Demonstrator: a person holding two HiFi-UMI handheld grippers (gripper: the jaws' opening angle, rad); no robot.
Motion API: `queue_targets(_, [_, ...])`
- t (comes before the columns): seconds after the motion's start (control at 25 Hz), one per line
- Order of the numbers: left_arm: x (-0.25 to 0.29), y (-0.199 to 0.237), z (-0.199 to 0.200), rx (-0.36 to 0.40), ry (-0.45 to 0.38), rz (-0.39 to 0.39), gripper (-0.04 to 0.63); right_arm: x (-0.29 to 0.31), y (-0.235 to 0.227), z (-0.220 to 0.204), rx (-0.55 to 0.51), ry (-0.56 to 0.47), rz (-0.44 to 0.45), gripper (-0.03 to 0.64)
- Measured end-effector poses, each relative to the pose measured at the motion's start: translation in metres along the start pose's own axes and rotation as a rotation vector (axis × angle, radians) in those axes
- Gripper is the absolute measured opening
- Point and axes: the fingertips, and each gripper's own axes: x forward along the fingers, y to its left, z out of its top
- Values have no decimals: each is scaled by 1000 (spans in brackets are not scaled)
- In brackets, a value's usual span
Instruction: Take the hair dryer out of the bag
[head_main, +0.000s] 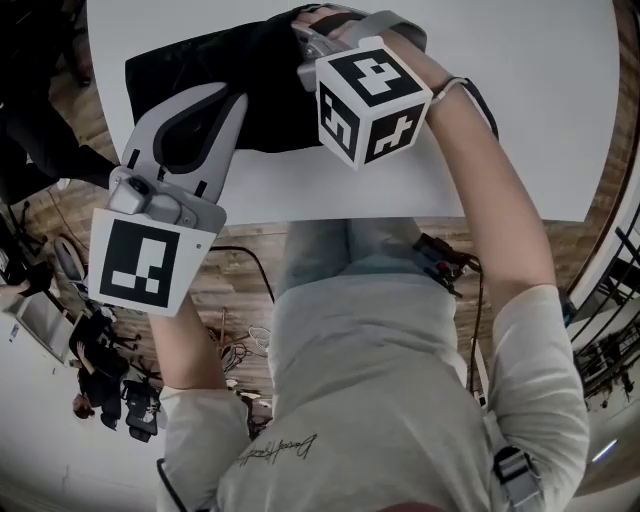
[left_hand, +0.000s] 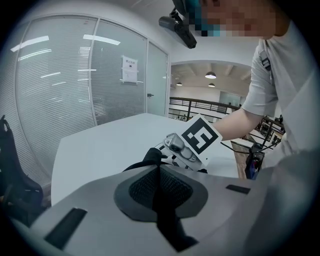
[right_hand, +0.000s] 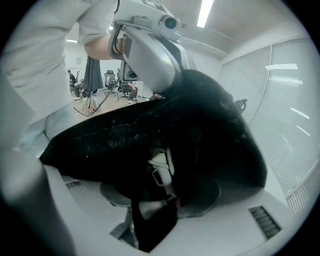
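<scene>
A black bag (head_main: 230, 70) lies on the white table (head_main: 520, 120). My left gripper (head_main: 222, 98) is at the bag's near left edge, and the left gripper view shows it (left_hand: 159, 167) shut on a fold of the black fabric (left_hand: 150, 155). My right gripper (head_main: 310, 40) reaches into the bag's far right end, its tips buried in cloth. In the right gripper view its jaws (right_hand: 160, 185) stand apart with the dark bag (right_hand: 200, 115) bulging between them and a small white piece (right_hand: 161, 170) showing inside. Whether the pads press is hidden. No hair dryer is clearly visible.
The table's near edge runs just below the bag, with wood floor and loose cables (head_main: 240, 350) under it. A glass wall with blinds (left_hand: 60, 90) stands beyond the table. Office chairs (right_hand: 107, 80) fill the room behind.
</scene>
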Motion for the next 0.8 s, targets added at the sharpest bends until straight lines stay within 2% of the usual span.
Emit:
queue_targets(0.12, [0,-5,-1,0,-8,-22,21,-3,2,4,20,-38,-7,221])
queue_targets(0.28, [0,-15,-2,23,7,-53,22,4,0,23,21,-100,-44,266])
queue_targets(0.44, [3,-17,-4,52,36,-32,21,20,11,22,-54,-35,23,278])
queue_targets(0.64, [-1,-9,-16,25,25,-29,21,36,5,38,-163,-31,-24,264])
queue_targets(0.8, [-2,-5,-20,13,31,-13,21,45,6,32,-181,18,10,250])
